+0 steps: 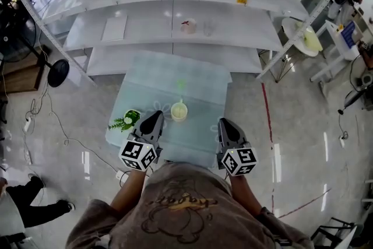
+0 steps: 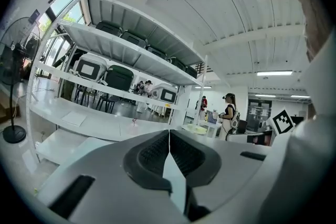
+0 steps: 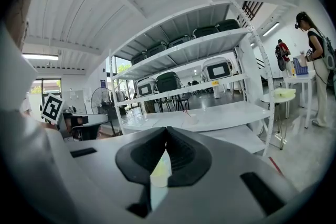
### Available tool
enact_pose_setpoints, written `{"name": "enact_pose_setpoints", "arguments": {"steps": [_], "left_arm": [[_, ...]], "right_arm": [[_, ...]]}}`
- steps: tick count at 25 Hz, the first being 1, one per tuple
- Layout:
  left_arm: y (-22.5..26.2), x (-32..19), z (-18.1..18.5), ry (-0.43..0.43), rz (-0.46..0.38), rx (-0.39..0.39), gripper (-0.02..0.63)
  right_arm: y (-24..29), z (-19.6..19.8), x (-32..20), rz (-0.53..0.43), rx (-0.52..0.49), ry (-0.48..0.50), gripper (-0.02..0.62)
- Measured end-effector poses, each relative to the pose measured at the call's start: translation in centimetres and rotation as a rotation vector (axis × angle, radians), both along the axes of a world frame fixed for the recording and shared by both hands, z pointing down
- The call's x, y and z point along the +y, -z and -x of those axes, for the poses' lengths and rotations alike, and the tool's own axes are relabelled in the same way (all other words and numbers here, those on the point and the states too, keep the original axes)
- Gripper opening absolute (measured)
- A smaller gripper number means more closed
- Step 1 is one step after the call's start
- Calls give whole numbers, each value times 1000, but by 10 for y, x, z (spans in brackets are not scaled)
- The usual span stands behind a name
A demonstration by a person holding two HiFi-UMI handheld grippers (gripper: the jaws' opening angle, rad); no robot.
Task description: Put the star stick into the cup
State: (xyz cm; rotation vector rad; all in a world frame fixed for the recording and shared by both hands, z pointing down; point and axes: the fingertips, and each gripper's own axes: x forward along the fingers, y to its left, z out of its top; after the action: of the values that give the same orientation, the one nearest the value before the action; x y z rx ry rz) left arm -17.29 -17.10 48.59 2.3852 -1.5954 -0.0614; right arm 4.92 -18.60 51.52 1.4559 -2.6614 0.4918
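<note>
Pale glass table (image 1: 204, 81) on a glossy floor, white shelving (image 1: 233, 26) behind. The cup (image 1: 179, 111) stands near the table's front edge, between your two grippers. A faint green shape beyond it, seemingly the star stick (image 1: 181, 84), lies flat on the table. A small plant (image 1: 126, 121) sits at the front left corner. Your left gripper (image 2: 169, 134) has its jaws pressed together, empty. It's the same with your right gripper (image 3: 167, 131).

Glass table (image 1: 204, 90): cup (image 1: 179, 111) near front, green sprig (image 1: 125, 121) at left edge.
</note>
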Motion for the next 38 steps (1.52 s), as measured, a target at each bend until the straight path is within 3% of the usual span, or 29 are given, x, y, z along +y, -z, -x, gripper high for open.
{"name": "enact_pose_setpoints", "arguments": {"steps": [38], "left_arm": [[-7,4,20,56,29,43,21]], "right_arm": [[-9,22,-1,13,20,54,2]]}}
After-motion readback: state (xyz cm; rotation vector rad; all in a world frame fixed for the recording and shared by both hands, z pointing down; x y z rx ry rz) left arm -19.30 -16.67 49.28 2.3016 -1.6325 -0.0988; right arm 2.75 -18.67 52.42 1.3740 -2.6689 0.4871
